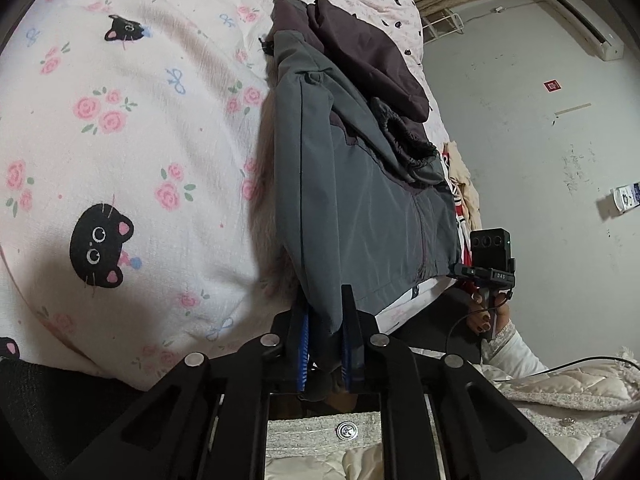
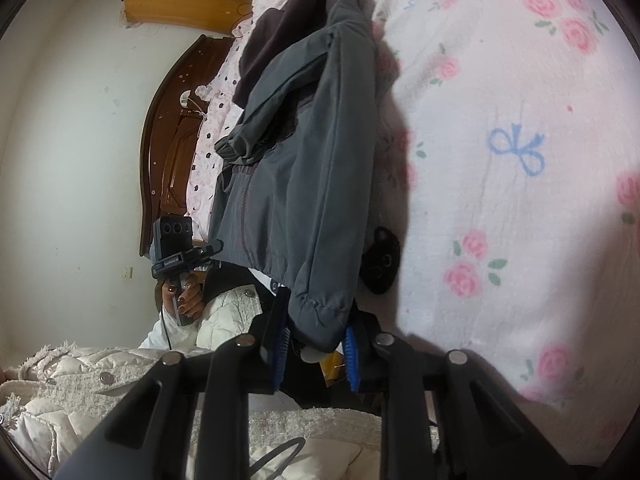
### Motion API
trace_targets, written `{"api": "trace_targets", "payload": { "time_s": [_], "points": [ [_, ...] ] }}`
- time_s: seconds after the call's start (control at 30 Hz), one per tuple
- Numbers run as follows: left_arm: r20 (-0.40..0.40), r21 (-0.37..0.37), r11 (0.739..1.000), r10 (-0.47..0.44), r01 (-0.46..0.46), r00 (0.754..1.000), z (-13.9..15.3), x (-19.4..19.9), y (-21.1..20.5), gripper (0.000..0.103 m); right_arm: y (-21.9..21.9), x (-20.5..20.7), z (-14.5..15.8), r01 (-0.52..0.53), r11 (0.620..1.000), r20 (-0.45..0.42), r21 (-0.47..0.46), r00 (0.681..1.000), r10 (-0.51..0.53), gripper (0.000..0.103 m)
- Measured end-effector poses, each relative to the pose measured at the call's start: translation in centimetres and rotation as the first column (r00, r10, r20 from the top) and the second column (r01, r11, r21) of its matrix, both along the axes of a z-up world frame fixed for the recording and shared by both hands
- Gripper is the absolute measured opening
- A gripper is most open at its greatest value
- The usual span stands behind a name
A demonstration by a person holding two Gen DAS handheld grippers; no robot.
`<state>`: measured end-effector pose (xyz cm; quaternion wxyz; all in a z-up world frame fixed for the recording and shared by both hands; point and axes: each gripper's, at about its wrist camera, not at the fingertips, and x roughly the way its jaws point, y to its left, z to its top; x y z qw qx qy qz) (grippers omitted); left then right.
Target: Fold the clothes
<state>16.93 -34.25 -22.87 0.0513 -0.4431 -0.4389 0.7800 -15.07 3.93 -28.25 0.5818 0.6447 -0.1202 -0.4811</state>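
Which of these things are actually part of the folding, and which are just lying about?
In use: grey jacket, left gripper, right gripper, flowered bedsheet.
Lying about: wooden headboard, air conditioner, clothes pile.

One mark reads clearly — "DAS", in pale letters on the black gripper mount (image 1: 493, 274) across the bed. The lettering on its counterpart (image 2: 176, 263) is too blurred to read.

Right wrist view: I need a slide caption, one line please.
Right claw shut on the hem of a grey jacket lifted over a floral bedsheet, the left claw gripping its other corner.
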Motion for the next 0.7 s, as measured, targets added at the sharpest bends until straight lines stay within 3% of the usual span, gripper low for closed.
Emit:
{"api": "trace_targets", "payload": {
  "time_s": [0.7],
  "points": [
    [-0.129, 0.022, 0.995, 0.098, -0.096, 0.987, 3.9, -1.7, -2.3, 0.007, 0.0, -2.7, 7.4, 0.048, 0.984, -0.051, -0.17, 0.997, -0.058, 0.02]
  ]
}}
